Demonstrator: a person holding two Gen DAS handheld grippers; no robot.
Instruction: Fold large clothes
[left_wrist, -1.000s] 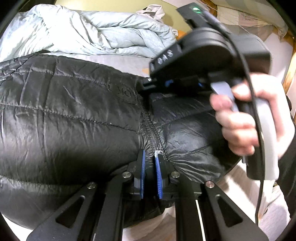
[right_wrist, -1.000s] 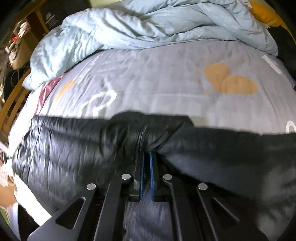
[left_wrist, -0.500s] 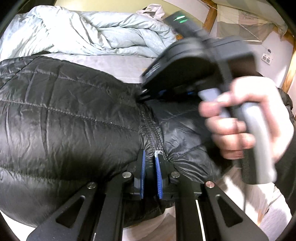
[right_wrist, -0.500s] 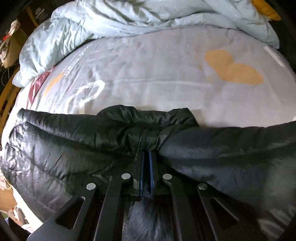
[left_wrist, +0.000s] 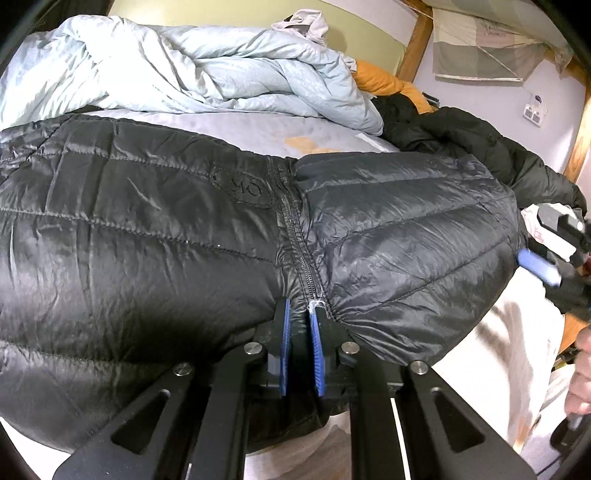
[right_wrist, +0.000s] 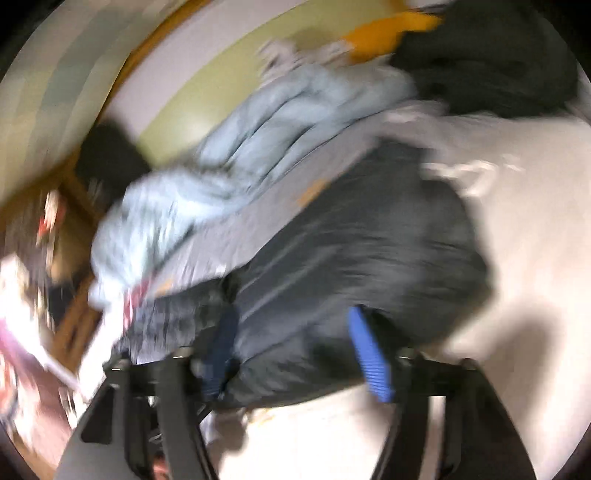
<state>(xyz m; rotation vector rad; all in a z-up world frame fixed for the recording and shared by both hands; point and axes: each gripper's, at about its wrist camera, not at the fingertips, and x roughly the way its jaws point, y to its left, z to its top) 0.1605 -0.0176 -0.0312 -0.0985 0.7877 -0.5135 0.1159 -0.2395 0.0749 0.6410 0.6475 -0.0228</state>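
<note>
One black quilted jacket (left_wrist: 155, 236) lies spread across the bed (left_wrist: 266, 129), filling the left wrist view from 9 o'clock to 3 o'clock. Its near hem hangs at the bed's front edge, and its right edge rounds off at 3 o'clock, where pale bare sheet (left_wrist: 517, 332) shows beyond it. The left gripper (left_wrist: 300, 325) sits at 6 o'clock with its two blue pads nearly together, pinching the hem of the jacket right at the bottom of the zipper (left_wrist: 295, 236), which runs straight up toward 12 o'clock. Behind the jacket's far edge a strip of grey sheet stays uncovered, and past that one rumpled light blue duvet (left_wrist: 207, 81) is heaped from 10 to 1 o'clock. A second dark garment (left_wrist: 480, 140) is piled at 2 o'clock, beside one orange pillow (left_wrist: 384, 83).

The right gripper (right_wrist: 295, 350) shows in its own blurred view with both pads spread wide apart and nothing between them; the jacket's rounded edge lies just beyond its tips, with open pale sheet from 3 to 5 o'clock.
</note>
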